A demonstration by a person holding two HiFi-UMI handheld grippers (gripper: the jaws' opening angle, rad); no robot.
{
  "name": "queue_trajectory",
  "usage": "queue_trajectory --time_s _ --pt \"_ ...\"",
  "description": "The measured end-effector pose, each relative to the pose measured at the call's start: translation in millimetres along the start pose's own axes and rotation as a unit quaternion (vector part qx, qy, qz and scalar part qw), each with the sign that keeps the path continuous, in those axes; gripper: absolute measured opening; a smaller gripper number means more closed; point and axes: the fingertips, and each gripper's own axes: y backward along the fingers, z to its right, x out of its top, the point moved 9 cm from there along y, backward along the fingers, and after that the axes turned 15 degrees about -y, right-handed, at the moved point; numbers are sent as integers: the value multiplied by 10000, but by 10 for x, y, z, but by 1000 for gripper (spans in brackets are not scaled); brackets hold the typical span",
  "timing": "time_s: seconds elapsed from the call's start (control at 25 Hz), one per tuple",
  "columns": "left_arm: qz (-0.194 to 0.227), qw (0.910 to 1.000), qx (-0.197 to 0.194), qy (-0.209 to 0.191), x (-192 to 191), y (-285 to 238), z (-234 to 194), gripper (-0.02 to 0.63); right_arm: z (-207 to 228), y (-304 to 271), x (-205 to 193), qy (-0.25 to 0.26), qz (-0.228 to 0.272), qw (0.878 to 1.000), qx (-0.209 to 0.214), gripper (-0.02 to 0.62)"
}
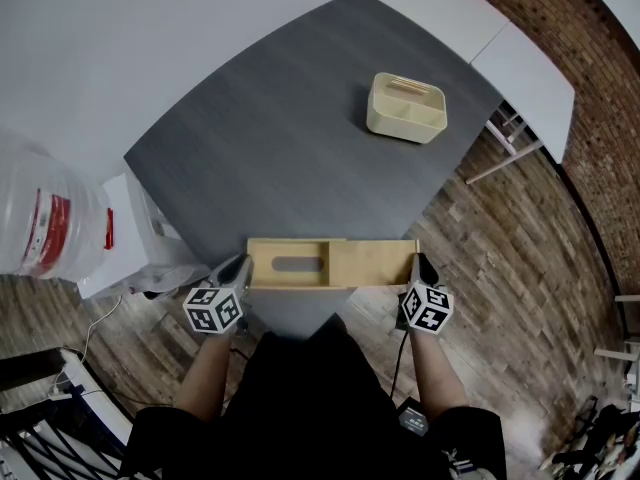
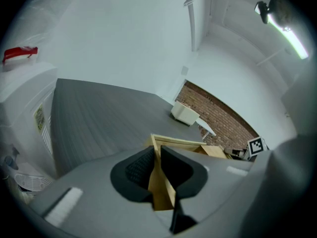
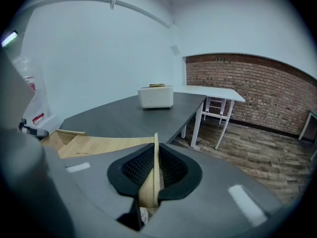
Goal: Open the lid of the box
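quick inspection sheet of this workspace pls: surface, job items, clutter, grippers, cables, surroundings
surface: dark grey table
job's things: wooden box at the near edge, slotted lid on top
clutter: cream caddy at the far side
grippers: left gripper and right gripper each shut on an end of the wooden box
cables: white cable on the floor, left
surroundings: water bottle, white table, brick wall, wood floor

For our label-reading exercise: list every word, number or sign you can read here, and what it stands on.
Nothing here can be read as text.
Red label on the water bottle: too blurred.
Sticker on the white dispenser: too small.
Marker cubes: black-and-white squares only, no words.
Wooden box: no print shows.
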Motion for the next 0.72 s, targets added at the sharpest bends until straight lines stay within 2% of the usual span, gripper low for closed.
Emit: queue_trajectory --time_s 0.72 --pt "13 10000 -69 26 -13 -5 -5 41 158 -33 61 -179 49 9991 -379 40"
